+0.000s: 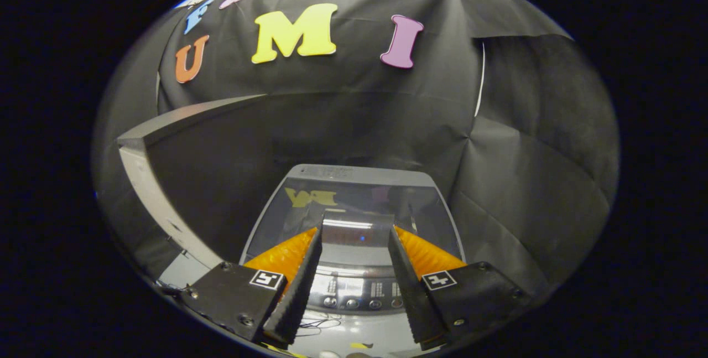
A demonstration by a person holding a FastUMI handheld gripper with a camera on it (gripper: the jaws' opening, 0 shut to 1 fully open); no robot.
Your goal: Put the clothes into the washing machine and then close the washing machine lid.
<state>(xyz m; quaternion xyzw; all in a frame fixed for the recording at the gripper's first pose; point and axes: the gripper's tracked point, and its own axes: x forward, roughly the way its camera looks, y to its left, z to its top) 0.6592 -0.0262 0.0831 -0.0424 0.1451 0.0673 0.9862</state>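
Black cloth hangs across the back and right side of the booth, creased and folded, and a grey frame bar (145, 192) runs down the left side, angling toward the machine's near-left corner. Below it all sits the washing machine (354, 341), a top-loader seen from above its front edge. Its lid (354, 203) is down, lying flat over the top — dark tinted glass in a grey surround, glossy enough to throw back reflections of the booth. Nearer the front edge comes the control panel (357, 294), a curved silver strip with a row of round buttons and small indicator marks.

The gripper (354, 236) hangs over the front of the machine, fingers pointing toward the back edge. The lid lies just ahead of and beneath the fingertips, its glass showing between them, and the control panel sits in the gap lower down. The jaws stand well apart, a wide gap, with nothing between them. Whether the tips touch the glass, I cannot tell.
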